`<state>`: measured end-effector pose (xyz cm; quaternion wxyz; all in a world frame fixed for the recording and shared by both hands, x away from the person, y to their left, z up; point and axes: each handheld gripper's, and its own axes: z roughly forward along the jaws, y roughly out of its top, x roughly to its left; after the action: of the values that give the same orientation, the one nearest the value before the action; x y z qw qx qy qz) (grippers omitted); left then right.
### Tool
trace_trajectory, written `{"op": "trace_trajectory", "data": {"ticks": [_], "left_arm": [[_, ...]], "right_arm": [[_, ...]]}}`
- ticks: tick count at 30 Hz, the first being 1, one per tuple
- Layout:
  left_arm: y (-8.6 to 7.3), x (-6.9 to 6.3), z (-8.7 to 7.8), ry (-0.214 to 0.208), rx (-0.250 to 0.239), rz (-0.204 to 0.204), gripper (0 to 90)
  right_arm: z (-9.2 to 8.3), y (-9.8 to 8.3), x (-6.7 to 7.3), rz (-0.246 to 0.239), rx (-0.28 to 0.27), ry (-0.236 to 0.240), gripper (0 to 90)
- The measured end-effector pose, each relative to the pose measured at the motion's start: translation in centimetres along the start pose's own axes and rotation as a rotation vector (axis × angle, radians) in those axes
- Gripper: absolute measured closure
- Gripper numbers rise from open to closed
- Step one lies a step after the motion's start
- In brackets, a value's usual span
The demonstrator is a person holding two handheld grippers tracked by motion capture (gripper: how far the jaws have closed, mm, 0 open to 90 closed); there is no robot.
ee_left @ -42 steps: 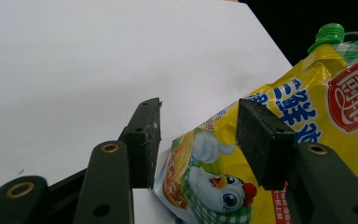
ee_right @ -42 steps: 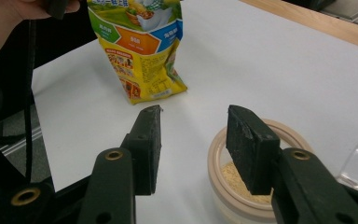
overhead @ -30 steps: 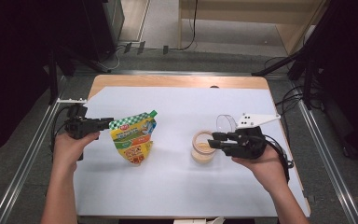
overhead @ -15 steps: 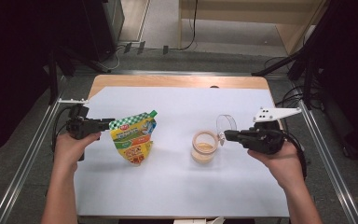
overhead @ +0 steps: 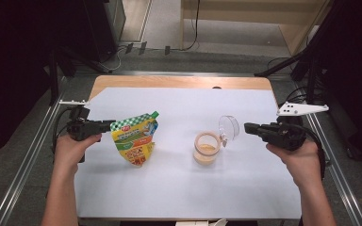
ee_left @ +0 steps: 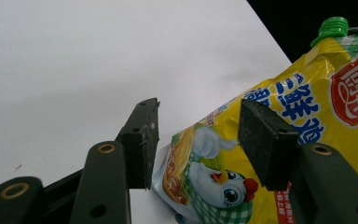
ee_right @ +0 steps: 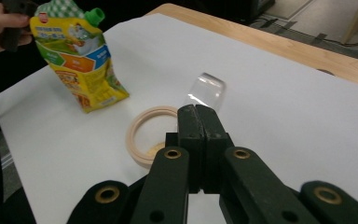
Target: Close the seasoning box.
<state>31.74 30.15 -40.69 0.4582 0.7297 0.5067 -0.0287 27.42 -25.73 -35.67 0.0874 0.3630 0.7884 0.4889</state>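
My left gripper (overhead: 104,125) clamps the yellow spouted pouch (overhead: 134,140) upright at frame left, right gripper (overhead: 249,128) pressed together and empty beside the open jar (overhead: 206,147) mid-frame; next probably uncapping the green spout (overhead: 154,114).

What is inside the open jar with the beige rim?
The open jar with the beige rim holds a little yellowish-orange content at its bottom. The shut jaws of the right gripper cover part of its opening.

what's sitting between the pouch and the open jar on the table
Nothing visible. The yellow spouted pouch, gripped at its edge by the left gripper, stands left of the open jar, with bare white table cover between them. The jar's clear lid hangs open on its far right side, and the shut right gripper is off to the right.
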Motion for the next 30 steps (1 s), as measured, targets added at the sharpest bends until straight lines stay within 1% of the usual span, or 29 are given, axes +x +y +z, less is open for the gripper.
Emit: {"op": "trace_trajectory", "data": {"ticks": [3, 6, 9, 12, 17, 18, 22, 24, 30], "left_arm": [[0.0, 0.0, 0.0, 0.001, 0.002, 0.000, 49.0], [0.0, 0.1, 0.0, 0.002, 0.002, 0.000, 49.0], [0.0, 0.2, 0.0, 0.004, 0.001, 0.003, 48.9], [-0.1, 0.2, 0.0, 0.005, 0.002, 0.000, 48.9], [-0.1, 0.2, 0.1, 0.005, 0.003, 0.002, 48.8], [-0.1, 0.2, 0.1, 0.005, 0.004, 0.001, 48.7], [-0.1, 0.2, 0.2, 0.002, 0.011, -0.002, 48.7], [-0.1, 0.2, 0.2, 0.003, 0.011, -0.004, 48.8], [-0.1, 0.3, 0.0, 0.005, 0.007, -0.005, 48.9]], "right_arm": [[0.1, -0.3, -0.6, 0.015, 0.001, -0.021, 90.0], [0.6, -0.8, -1.2, 0.027, 0.013, -0.044, 90.0], [1.3, -1.3, -1.8, 0.039, 0.024, -0.063, 90.0], [2.2, -1.9, -2.3, 0.054, 0.040, -0.070, 90.0], [3.9, -2.9, -2.7, 0.065, 0.063, -0.070, 90.0], [4.3, -3.1, -2.8, 0.061, 0.065, -0.071, 90.0], [5.3, -3.7, -3.0, 0.072, 0.059, -0.067, 90.0], [5.8, -3.9, -3.1, 0.081, 0.061, -0.063, 90.0], [7.1, -4.3, -2.7, 0.074, 0.070, -0.040, 90.0]]}}
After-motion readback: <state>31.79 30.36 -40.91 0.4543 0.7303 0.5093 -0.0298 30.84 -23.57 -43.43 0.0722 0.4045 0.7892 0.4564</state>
